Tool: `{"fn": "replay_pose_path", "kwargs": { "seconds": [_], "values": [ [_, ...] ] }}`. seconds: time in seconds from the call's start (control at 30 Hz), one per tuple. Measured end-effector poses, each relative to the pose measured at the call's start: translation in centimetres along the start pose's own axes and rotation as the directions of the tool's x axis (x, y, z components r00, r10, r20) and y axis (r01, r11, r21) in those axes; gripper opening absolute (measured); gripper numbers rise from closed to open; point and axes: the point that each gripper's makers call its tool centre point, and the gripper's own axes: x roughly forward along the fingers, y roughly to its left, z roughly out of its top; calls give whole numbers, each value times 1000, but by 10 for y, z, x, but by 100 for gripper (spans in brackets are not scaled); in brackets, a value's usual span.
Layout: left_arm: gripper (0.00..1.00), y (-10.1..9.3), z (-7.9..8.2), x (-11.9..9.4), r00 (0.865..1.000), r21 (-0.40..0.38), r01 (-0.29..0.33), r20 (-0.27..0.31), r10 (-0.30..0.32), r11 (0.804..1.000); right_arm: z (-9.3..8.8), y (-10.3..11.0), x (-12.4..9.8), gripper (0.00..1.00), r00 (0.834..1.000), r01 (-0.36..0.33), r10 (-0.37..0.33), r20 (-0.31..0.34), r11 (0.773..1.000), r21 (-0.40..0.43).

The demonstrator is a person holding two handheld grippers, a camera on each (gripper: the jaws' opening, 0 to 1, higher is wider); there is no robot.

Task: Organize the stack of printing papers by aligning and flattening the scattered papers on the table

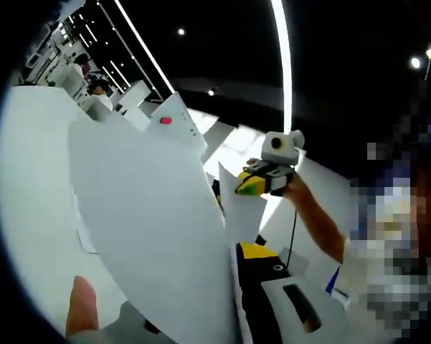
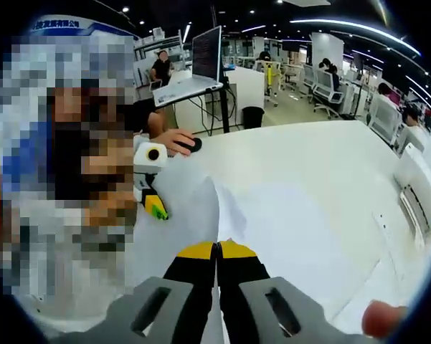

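A stack of white printing papers (image 1: 150, 215) stands lifted off the white table (image 1: 29, 179), bowed and on edge. My left gripper (image 1: 240, 251) is shut on its near edge; one yellow-tipped jaw shows and the sheets hide the other. Across the stack, my right gripper (image 1: 247, 188), held by a hand, pinches the far edge. In the right gripper view the papers (image 2: 272, 236) run forward from my right gripper (image 2: 216, 251), whose yellow tips are pressed together on them. The left gripper (image 2: 156, 208) grips the opposite edge.
The table (image 2: 323, 158) stretches wide beyond the papers. At its far edge a person's hand rests on a black mouse (image 2: 190, 143), with a laptop (image 2: 197, 68) on a stand behind. White boxes (image 1: 176, 118) stand beyond the sheets. A fingertip (image 2: 384, 319) shows at lower right.
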Motion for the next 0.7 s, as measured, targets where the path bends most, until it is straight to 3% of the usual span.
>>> {"fn": "replay_pose_path", "kwargs": {
  "seconds": [0.3, 0.7],
  "values": [
    [11, 2, 2, -1, 1000, -10, 1, 4, -1, 1000, 8, 2, 8, 0, 999, -30, 30, 15, 1000, 5],
    [11, 3, 0, 0, 1000, -4, -10, -4, 10, 1000, 26, 13, 34, 0, 997, -77, 76, -28, 996, -40]
  ]
}}
